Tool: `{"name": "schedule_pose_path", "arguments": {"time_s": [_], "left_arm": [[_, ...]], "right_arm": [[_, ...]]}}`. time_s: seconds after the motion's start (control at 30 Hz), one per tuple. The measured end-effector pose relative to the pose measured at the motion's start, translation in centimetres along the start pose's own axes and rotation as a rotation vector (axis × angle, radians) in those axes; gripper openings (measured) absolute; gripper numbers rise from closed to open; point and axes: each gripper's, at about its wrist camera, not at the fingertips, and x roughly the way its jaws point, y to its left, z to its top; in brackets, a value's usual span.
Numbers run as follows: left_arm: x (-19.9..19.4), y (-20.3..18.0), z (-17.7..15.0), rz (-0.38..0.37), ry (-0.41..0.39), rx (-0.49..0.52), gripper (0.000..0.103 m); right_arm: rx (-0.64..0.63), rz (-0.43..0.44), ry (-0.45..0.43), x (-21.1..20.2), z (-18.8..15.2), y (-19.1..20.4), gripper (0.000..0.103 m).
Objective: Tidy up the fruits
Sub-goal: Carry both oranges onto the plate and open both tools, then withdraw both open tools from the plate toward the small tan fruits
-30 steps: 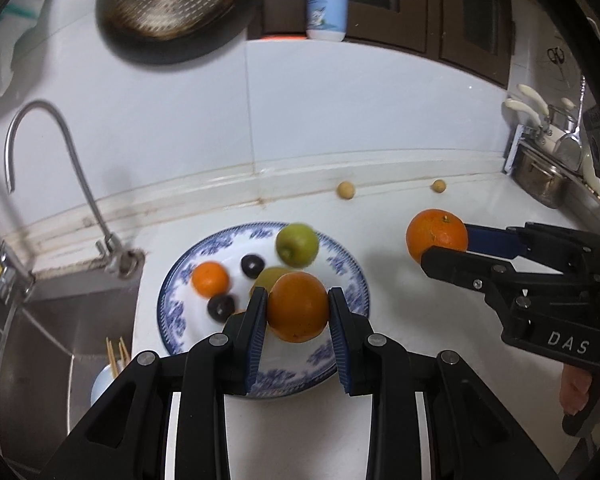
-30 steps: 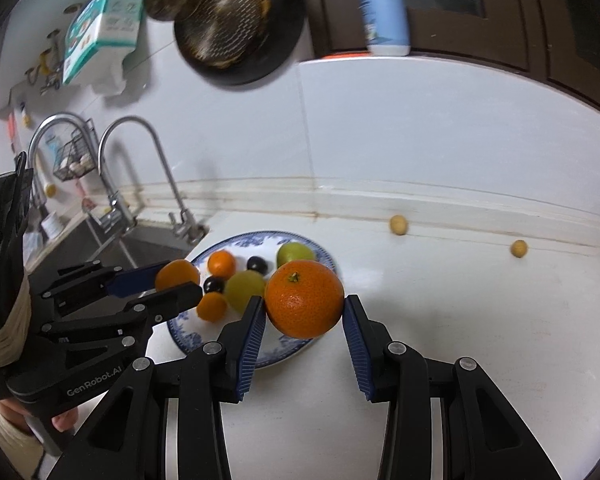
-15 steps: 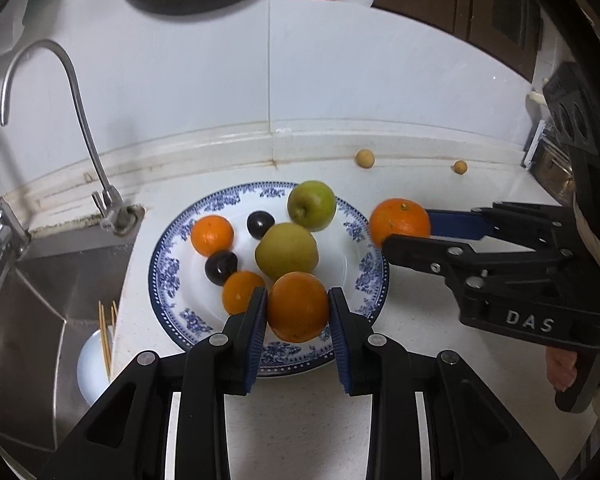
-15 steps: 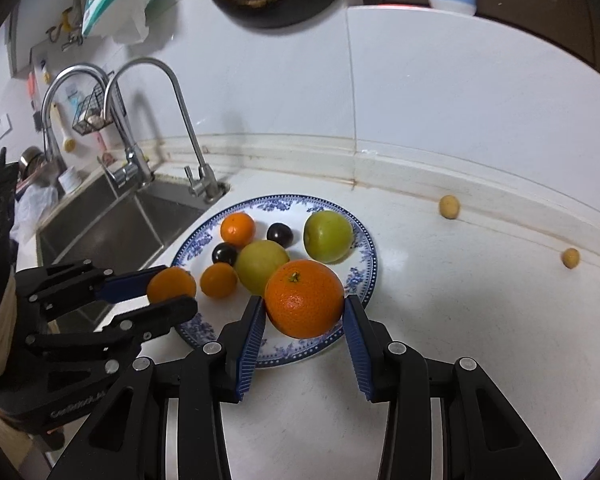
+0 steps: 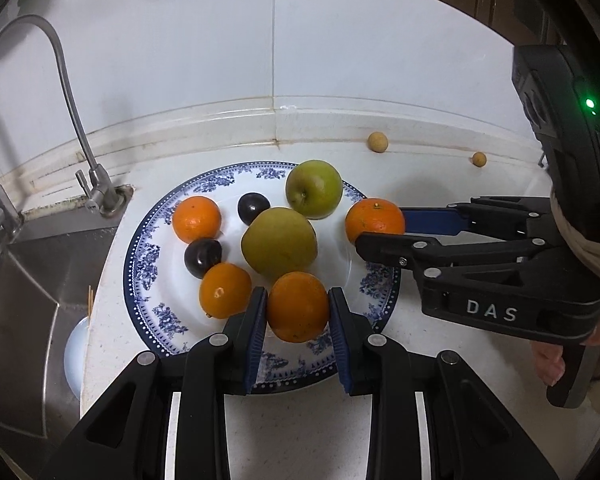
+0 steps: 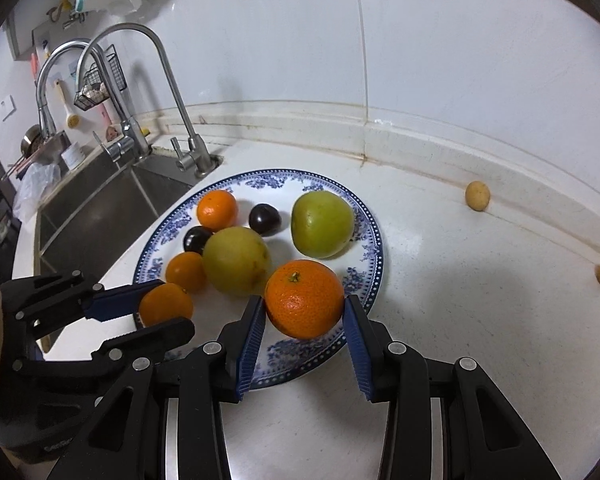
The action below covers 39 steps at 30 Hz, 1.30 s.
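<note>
White countertop [image 5: 440, 400] by a steel sink [image 6: 100, 204]; both grippers' fingers [image 5: 256, 328] pinch oranges [image 5: 298, 306].

Even, bright indoor light, soft shadows, sharp centre, strong fisheye bending and dark corners.

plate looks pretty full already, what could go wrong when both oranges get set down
1. The left claw holds its orange near the plate rim; it might roll off onto the counter.
2. The right claw and its orange could bump the yellow-green pear and shove the other fruit.
</note>
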Motion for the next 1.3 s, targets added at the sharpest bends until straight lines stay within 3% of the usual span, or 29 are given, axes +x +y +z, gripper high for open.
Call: {"name": "schedule_pose_path", "arguments": {"time_s": [0.3, 0.43, 0.53, 0.77, 0.9, 0.97, 1.13, 1.3], "left_arm": [[0.6, -0.2, 0.1, 0.035, -0.005, -0.002, 0.030], [0.2, 0.0, 0.2, 0.051, -0.020, -0.013, 0.038], [-0.3, 0.1, 0.2, 0.065, -0.027, -0.012, 0.038], [-2.5, 0.0, 0.6, 0.062, -0.063, -0.032, 0.038], [-4.2, -0.8, 1.2, 0.049, -0.098, -0.030, 0.047], [-5.0, -1.3, 1.5, 0.048, -0.115, -0.019, 0.050], [-6.5, -3.0, 2.5, 0.057, -0.158, 0.006, 0.064], [-7.3, -4.7, 3.7, 0.077, -0.198, 0.033, 0.078]], "right_arm": [[0.002, 0.019, 0.015, 1.0, 0.0, -0.6, 0.041], [0.009, 0.017, 0.012, 1.0, 0.2, -0.6, 0.042], [0.024, 0.017, -0.019, 0.3, 0.3, -0.7, 0.053], [0.061, -0.025, -0.092, -3.3, 0.1, -0.7, 0.053], [0.096, -0.068, -0.123, -5.9, -0.5, -0.8, 0.053], [0.117, -0.089, -0.128, -7.0, -0.8, -1.1, 0.061], [0.175, -0.191, -0.146, -10.0, -1.7, -2.3, 0.062], [0.228, -0.302, -0.179, -12.9, -2.3, -4.1, 0.069]]}}
